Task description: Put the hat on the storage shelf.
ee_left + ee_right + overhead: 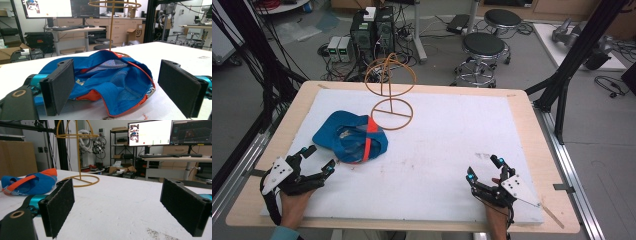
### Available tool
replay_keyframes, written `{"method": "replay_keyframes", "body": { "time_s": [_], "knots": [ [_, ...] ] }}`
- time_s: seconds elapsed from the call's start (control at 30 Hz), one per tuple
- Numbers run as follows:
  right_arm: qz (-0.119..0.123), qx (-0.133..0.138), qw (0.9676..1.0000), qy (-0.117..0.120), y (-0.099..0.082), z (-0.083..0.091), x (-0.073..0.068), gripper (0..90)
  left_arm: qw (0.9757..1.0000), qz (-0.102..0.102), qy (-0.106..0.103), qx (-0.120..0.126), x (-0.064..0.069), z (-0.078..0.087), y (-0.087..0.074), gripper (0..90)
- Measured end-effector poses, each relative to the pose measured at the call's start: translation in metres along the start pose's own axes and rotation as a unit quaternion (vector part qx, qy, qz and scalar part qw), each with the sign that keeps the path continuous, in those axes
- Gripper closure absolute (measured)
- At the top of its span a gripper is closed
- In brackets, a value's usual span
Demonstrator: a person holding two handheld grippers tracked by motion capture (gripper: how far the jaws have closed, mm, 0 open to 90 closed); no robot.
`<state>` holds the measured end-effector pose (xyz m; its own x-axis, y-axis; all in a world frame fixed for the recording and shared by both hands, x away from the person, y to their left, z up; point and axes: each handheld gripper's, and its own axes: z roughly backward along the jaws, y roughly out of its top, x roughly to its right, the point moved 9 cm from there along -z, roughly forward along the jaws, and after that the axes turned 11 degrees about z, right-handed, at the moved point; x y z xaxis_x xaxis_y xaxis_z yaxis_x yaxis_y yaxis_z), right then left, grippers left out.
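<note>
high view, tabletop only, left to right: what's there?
left gripper → blue cap → wire hat stand → right gripper

Blue cap (112,82), soft fabric with orange trim and an orange strap; mesh lining exposed (lying crumpled, opening turned up). It rests on the white table top just ahead of the left gripper (318,161), directly in front of its wide-apart jaws, not touching them. It lies well apart from the right gripper (484,168), off to its left.
</note>
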<state>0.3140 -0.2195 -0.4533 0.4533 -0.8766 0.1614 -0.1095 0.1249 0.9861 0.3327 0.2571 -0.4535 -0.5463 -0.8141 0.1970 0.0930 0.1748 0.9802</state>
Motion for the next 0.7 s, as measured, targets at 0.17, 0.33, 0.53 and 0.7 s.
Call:
{"method": "replay_keyframes", "body": {
  "time_s": [0.17, 0.33, 0.53, 0.7],
  "knots": [
    [-0.001, -0.001, 1.0000, 0.000, -0.0001, -0.0002, 0.0001, 11.2, 1.0000, 0.001, 0.001, -0.002, -0.0002, -0.0003, -0.0002, 14.7],
    [0.007, 0.003, 1.0000, 0.001, 0.0004, -0.0003, -0.0002, 11.2, 1.0000, 0.000, 0.000, 0.001, -0.0001, 0.0005, 0.0002, 14.6],
    [0.002, 0.001, 1.0000, 0.002, 0.0003, -0.0002, -0.0002, 11.2, 1.0000, 0.000, 0.001, 0.002, -0.0001, 0.0004, 0.0003, 14.7],
    [0.003, 0.000, 1.0000, 0.003, 0.0002, -0.0009, 0.0000, 11.2, 0.9999, 0.004, 0.010, -0.001, -0.0016, -0.0007, 0.0003, 14.8]
  ]
}}
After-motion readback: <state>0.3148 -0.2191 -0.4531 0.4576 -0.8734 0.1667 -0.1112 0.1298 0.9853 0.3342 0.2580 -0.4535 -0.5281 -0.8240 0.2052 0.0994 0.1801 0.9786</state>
